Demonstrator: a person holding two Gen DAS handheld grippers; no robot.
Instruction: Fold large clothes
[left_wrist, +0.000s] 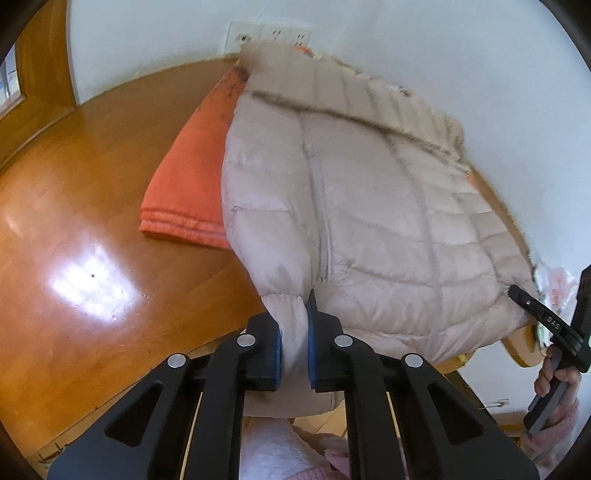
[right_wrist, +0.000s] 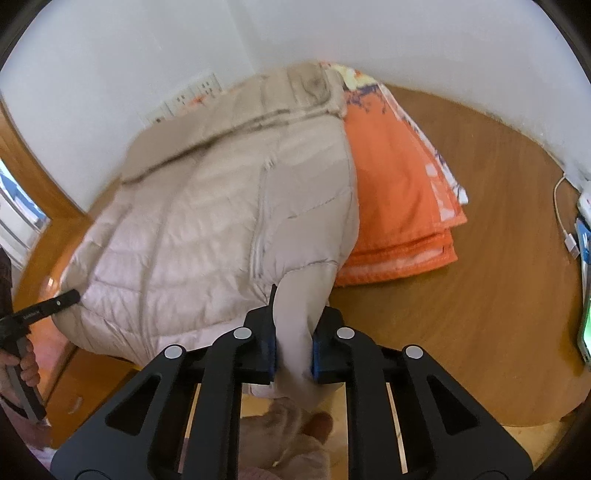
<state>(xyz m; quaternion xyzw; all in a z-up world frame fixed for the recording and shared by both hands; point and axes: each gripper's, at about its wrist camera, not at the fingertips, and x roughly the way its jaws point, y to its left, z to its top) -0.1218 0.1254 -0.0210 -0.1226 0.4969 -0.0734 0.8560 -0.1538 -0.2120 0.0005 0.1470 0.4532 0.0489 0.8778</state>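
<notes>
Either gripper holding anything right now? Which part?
Both grip the jacket. The left gripper is shut on a sleeve cuff. The right gripper is shut on the other sleeve near its end.

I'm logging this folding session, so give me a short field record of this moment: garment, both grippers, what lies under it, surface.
garment: beige puffer jacket, quilted, partly lifted
left gripper: shut on a jacket cuff
right gripper: shut on the other jacket sleeve
underneath: folded orange blanket, partly covered by the jacket
surface: wooden table, against a white wall
</notes>
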